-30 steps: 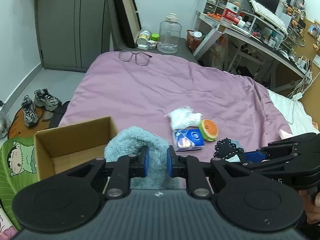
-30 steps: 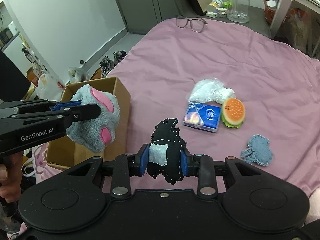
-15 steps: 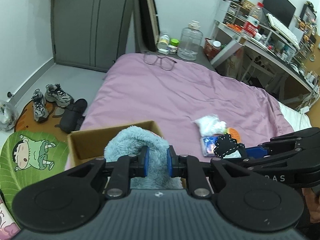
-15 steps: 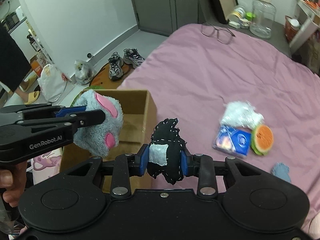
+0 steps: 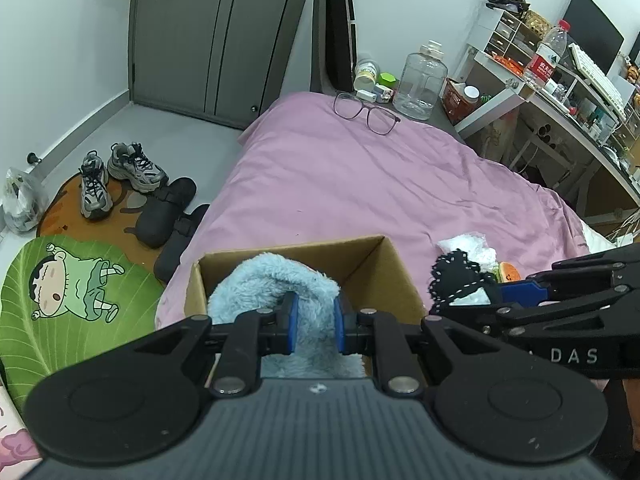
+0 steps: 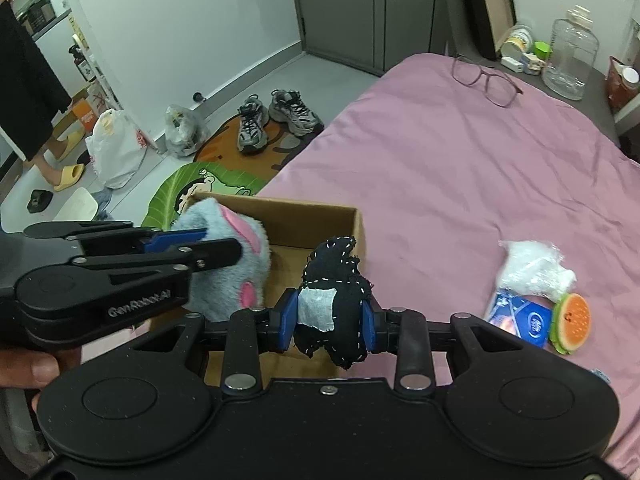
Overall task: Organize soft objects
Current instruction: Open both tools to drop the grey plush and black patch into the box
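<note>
left wrist view: left gripper (image 5: 314, 322) jaws pinch the plush (image 5: 276, 284) over the box (image 5: 376, 264). right gripper (image 6: 329, 318) jaws clamp the black cloth (image 6: 340, 304). both look light and squashy, best gripped mid-bulk.

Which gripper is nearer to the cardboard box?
Left. The left gripper holds the blue plush toy right over the cardboard box. The right gripper, clamping the black cloth, is beside the box's right edge.

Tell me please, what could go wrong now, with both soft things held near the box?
The cardboard box sits at the bed's edge, so a push might tip it to the floor. The black cloth piece in the right hand-held gripper hangs near the box wall and could land outside it.
</note>
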A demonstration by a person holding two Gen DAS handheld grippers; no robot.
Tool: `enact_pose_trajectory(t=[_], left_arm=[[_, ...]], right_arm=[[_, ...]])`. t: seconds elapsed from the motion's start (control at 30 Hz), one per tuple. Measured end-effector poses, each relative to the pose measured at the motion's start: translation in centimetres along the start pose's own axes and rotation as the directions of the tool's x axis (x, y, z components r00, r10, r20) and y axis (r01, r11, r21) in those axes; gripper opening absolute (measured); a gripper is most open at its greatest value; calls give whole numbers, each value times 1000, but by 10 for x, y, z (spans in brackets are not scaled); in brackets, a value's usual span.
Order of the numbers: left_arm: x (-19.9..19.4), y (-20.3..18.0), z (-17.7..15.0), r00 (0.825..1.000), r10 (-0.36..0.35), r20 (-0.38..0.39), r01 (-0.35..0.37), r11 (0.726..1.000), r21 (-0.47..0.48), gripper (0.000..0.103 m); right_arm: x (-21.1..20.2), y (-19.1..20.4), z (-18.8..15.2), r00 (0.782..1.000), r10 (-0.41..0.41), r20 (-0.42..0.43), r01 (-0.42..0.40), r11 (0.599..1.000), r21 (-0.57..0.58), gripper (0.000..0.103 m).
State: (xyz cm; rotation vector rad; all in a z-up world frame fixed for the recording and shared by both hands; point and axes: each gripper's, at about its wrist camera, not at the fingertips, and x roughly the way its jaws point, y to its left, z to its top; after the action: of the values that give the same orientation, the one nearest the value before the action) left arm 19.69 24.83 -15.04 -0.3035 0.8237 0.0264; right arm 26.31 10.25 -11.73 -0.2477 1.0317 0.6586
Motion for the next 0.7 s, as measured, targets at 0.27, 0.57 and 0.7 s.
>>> enact_pose_trajectory(t=[0.27,0.57,0.7], left_arm=[[3,3,6,1000,-8,-10,8,1000,-19,20],[-4,4,1,1000,16,-21,-17,1000,-21,21],[-11,5,0,999,43,-26,-44,999,-26,28]], right_arm=[[7,6,7,1000,7,4,-7,1000,1,33],[15,7,11,999,42,16,-42,999,18,40],[11,1,11,998,48,49,-50,998,41,52]])
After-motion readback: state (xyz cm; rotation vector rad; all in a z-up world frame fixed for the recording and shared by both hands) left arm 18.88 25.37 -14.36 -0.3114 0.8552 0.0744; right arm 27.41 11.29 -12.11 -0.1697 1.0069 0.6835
